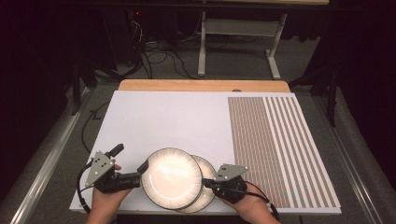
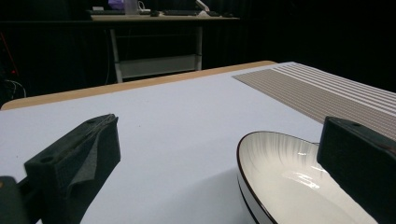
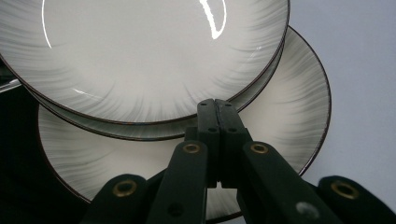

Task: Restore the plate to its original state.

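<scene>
Two plates overlap at the counter's (image 1: 140, 116) near edge: upper plate (image 1: 171, 177) on lower plate (image 1: 208, 168). Your right hand-held gripper (image 3: 215, 105) is clenched empty over the lower plate; your left hand-held gripper (image 1: 135, 169) is released, astride the upper rim. Close squarely before lifting.

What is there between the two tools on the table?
Two stacked plates. In the high view the top plate sits on the lower plate, between the open left tool and the shut right tool.

Wooden table (image 1: 140, 85) under a white board (image 1: 159, 121); striped mat (image 1: 280, 149) at right; lower plate (image 1: 208, 196) resting on board.
</scene>
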{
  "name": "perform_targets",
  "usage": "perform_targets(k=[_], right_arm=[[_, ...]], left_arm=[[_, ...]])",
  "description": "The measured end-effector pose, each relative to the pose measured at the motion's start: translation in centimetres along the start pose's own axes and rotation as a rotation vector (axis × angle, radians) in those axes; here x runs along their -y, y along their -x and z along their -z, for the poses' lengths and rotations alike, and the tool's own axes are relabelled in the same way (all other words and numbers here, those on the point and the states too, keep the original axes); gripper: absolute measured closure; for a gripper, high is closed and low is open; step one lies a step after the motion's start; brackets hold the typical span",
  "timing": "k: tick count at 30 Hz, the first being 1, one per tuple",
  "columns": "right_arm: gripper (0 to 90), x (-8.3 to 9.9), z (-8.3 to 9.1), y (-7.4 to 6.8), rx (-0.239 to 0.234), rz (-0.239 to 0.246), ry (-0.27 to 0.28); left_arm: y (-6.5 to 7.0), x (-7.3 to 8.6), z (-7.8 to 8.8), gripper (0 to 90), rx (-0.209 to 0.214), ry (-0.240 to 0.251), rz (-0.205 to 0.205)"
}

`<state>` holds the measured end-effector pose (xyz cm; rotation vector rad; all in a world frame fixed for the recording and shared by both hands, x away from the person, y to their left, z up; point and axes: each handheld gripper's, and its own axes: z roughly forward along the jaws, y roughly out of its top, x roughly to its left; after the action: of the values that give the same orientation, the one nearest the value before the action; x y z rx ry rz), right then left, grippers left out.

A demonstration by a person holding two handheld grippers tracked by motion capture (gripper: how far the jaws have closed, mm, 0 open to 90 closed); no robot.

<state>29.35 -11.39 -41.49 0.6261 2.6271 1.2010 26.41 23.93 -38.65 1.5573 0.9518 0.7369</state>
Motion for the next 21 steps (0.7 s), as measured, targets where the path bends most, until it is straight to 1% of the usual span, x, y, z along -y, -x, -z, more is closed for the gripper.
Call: perform_targets(k=[2,9,12,15,21], right_arm=[[90.0,0.0,-0.01,0.0,-0.001,-0.001,0.002],[90.0,-0.03,0.01,-0.01,0.003,0.009,-0.003],[90.0,-0.03,0.0,-0.04,0.003,0.003,-0.002],[90.0,-0.02,-0.01,-0.02,0.001,0.001,0.001],[90.0,0.0,-0.02,0.02,-0.003,-0.005,0.002]], left_arm=[[-0.11,0.0,-0.01,0.2,0.001,-0.002,0.007],[-0.19,0.02,0.0,0.2,-0.004,-0.013,0.0],[-0.24,-0.01,0.01,0.2,-0.004,-0.013,0.004],[-0.22,-0.01,0.0,0.2,-0.005,-0.019,-0.005],[-0.13,0.04,-0.08,0.2,-0.004,-0.02,-0.006]])
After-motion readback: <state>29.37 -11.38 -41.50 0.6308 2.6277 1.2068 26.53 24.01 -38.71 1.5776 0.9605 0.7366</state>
